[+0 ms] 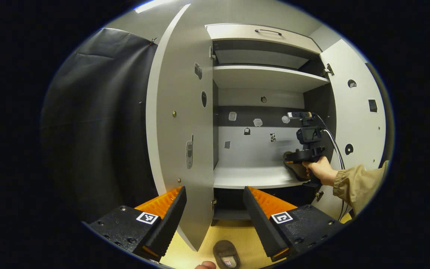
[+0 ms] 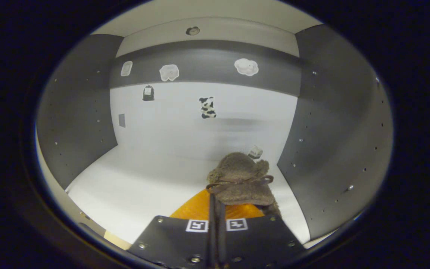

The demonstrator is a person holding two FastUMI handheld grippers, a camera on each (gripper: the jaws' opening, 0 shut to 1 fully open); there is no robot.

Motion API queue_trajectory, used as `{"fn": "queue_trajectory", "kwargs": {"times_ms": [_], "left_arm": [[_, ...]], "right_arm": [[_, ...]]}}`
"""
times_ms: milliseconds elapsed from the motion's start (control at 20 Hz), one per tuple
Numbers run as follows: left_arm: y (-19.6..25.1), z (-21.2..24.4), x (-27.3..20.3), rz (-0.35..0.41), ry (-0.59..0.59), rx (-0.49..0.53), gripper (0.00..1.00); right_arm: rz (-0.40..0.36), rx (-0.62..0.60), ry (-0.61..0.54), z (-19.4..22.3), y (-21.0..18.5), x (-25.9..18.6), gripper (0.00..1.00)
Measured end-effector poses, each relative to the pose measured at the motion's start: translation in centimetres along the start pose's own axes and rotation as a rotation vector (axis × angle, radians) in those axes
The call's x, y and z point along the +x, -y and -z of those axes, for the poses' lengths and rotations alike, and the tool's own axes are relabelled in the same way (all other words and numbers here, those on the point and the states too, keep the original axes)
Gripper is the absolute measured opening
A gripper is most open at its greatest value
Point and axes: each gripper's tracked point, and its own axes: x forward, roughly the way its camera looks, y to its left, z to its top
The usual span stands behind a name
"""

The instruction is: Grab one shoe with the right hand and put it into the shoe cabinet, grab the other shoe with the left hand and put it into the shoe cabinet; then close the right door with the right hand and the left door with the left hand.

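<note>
Right gripper (image 2: 215, 209), fingers pressed together on a furry brown shoe (image 2: 242, 179) resting at the right end of the cabinet shelf (image 2: 133, 186); left gripper (image 1: 215, 216) spread, second shoe (image 1: 226, 254) on the floor (image 1: 185, 254) below.

Black cloth wall (image 1: 99, 123), pale wooden floor (image 1: 245, 233)
</note>
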Motion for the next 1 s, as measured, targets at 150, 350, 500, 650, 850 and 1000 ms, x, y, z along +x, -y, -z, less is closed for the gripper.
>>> {"fn": "queue_trajectory", "kwargs": {"times_ms": [150,350,500,650,850,1000], "left_arm": [[-0.1,0.7,-0.5,-0.002,-0.015,0.006,0.93],[0.4,1.9,-1.1,0.021,-0.033,-0.002,0.94],[1.0,4.2,-1.4,0.045,-0.076,0.01,0.94],[1.3,7.5,-1.4,0.06,-0.15,0.012,0.95],[2.4,12.2,-1.3,0.115,-0.262,0.002,0.95],[2.8,15.6,-0.9,0.131,-0.337,0.011,0.95]], "right_arm": [[-0.007,0.01,-0.016,0.3,0.1,-0.6,0.16],[0.0,0.022,-0.011,0.0,0.4,-3.0,0.17],[-0.015,0.026,0.031,-0.7,0.3,-6.3,0.17],[-0.038,0.015,0.116,-2.6,-0.1,-11.2,0.17],[-0.119,0.049,0.215,-5.5,-1.6,-19.0,0.17],[-0.139,0.062,0.274,-7.1,-1.1,-23.9,0.17]]}}
